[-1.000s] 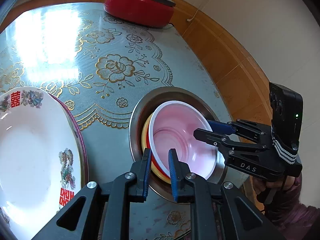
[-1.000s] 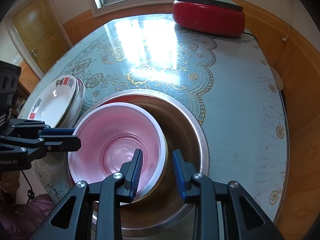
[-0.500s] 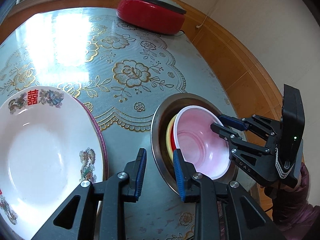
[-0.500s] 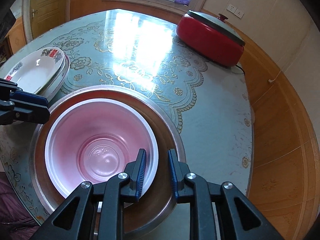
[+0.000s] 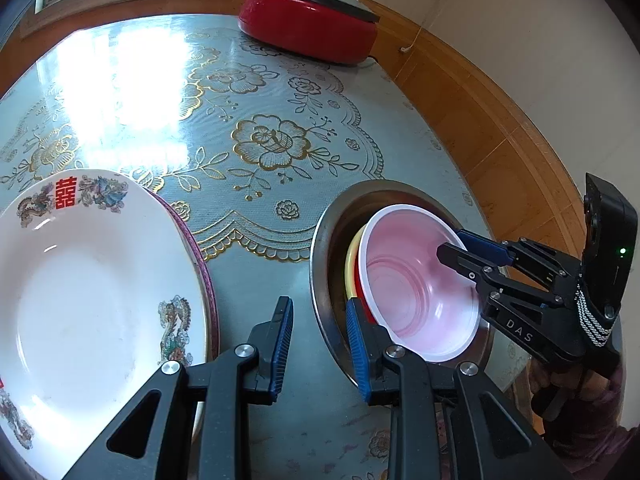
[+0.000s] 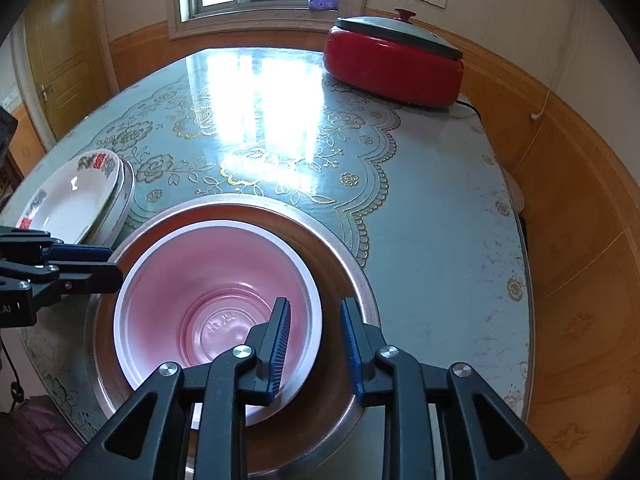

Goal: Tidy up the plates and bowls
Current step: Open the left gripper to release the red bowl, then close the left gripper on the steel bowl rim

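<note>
A pink plastic bowl (image 5: 416,284) with a white rim sits on top of a yellow and a red bowl, nested inside a large steel basin (image 5: 324,248). It also shows in the right wrist view (image 6: 208,292), inside the basin (image 6: 352,264). My left gripper (image 5: 318,340) is open and empty over the table, just left of the basin. My right gripper (image 6: 314,340) is open, its jaws straddling the pink bowl's near rim without touching it. A stack of white decorated plates (image 5: 84,280) lies at the left, and it shows in the right wrist view (image 6: 76,196).
A red electric cooker (image 6: 392,64) with a grey lid stands at the table's far right edge, seen also in the left wrist view (image 5: 308,28). A floral teal tablecloth (image 6: 260,152) covers the round table. Wood-panelled walls stand close on the right.
My left gripper has let go of the bowl stack's rim, opened and pulled back to the left. My right gripper has opened wider and drawn back at the pink bowl's rim.
</note>
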Demonstrator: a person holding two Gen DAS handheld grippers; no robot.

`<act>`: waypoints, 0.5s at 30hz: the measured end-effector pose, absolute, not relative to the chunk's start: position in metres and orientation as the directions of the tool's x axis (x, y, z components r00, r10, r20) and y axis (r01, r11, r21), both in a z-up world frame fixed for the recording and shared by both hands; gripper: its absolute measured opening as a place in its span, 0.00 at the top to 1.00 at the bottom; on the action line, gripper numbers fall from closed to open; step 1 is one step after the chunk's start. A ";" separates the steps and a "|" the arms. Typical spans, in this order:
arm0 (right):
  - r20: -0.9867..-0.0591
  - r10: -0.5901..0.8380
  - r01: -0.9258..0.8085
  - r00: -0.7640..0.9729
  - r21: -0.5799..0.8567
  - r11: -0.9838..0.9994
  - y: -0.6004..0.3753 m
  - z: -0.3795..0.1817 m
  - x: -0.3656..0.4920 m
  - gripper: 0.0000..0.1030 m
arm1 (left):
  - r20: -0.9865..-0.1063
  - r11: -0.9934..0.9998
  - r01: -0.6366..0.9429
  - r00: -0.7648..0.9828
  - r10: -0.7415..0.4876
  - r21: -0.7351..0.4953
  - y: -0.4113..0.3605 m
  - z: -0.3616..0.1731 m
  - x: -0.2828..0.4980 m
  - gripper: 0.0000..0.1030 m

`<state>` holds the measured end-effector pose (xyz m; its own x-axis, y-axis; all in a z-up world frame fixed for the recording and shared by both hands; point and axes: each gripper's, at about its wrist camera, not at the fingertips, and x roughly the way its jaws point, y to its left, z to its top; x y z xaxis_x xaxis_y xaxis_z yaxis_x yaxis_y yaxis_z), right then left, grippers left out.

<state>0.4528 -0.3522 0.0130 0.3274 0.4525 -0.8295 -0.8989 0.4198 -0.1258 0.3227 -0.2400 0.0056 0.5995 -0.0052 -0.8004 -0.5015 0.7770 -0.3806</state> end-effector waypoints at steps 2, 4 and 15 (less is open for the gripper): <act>-0.824 0.476 -0.889 0.307 -0.070 0.453 -0.357 0.014 0.459 0.75 | -0.803 0.780 -0.507 0.596 0.009 -0.367 -0.240 0.006 0.323 0.73; -0.818 0.501 -0.876 0.283 -0.007 0.482 -0.363 0.015 0.464 0.75 | -0.803 0.783 -0.509 0.596 0.021 -0.358 -0.240 0.006 0.323 0.72; -0.756 0.606 -0.754 0.249 0.241 0.611 -0.402 0.024 0.490 0.72 | -0.813 0.817 -0.506 0.576 0.083 -0.276 -0.249 0.003 0.330 0.72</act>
